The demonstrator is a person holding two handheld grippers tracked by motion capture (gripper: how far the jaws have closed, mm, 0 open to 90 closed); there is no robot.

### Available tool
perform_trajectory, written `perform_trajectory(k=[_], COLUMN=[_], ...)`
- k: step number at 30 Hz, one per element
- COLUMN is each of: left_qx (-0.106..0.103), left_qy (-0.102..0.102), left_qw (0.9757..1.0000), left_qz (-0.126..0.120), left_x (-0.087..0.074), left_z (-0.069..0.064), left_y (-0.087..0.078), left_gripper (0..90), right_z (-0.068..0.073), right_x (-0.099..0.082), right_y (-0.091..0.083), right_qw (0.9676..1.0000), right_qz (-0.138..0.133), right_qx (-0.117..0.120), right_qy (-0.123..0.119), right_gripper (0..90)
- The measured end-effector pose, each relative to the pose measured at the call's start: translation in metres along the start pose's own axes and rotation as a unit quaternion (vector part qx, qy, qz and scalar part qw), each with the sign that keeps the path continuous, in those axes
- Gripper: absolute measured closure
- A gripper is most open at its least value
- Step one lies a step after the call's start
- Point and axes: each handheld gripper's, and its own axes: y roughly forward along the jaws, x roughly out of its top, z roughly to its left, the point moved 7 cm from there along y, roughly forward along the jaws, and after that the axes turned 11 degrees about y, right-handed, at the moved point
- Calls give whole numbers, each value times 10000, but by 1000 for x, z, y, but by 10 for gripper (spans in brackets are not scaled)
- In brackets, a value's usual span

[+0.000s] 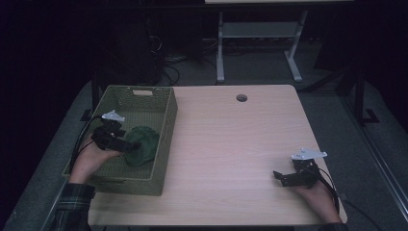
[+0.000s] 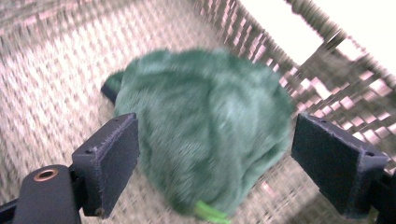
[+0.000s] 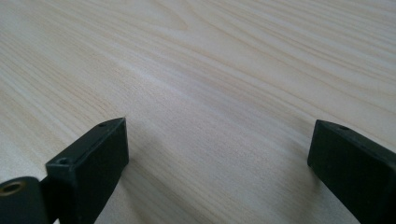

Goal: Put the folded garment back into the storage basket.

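**Two grippers spread, green cloth lying in the basket**

Two tools at one wooden table [image 1: 231,144], taken from left to right. At the left edge, a woven olive basket [image 1: 166,126] with a handle slot in its far wall, standing on the table's left side and reaching past its left border. Inside the basket, toward its right wall and its near half, a bundled green fuzzy cloth [image 1: 143,143], resting on the woven floor.

Over the basket's left part, the left gripper [image 1: 132,144], held in a hand with a plaid sleeve coming in from the bottom edge. Jaws spread wide in the left gripper view, standing to either side of the green cloth [image 2: 201,130] without pressing on it; a gap plain between the right pad and the cloth, the left pad just beside it. Nothing pinched. A bright green strand at the cloth's lower edge. Picture blurred there, so fine detail hard to tell.

Middle of the table bare wood, a round cable hole [image 1: 241,97] near the far edge.

At the right, the right gripper [image 1: 280,177], low over the table near its near right corner, well apart from the basket. Jaws spread in the right gripper view, bare wood grain between them [image 3: 219,140], nothing pinched.
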Motion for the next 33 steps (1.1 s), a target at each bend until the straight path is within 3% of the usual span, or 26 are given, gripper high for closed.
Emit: perform_trajectory(k=[9, 17, 24, 33], left_qx=[-106, -265, -476, -678], left_qy=[131, 279, 507, 699], left_qw=[9984, 9958, 9916, 9881], left_qz=[-545, -827, -1090, -1194], left_x=[33, 58, 85, 107], left_z=[-22, -46, -81, -122], left_y=[-9, -9, 0, 25], left_gripper=[147, 147, 151, 151], right_z=[0, 0, 0, 0], right_x=[0, 0, 0, 0], right_y=[0, 0, 0, 0], right_qw=[10000, 10000, 10000, 10000], right_qz=[-13, -13, -13, -15], right_qx=[-4, -2, -1, 0], right_qy=[-21, -15, -17, -16], right_gripper=[48, 48, 49, 49])
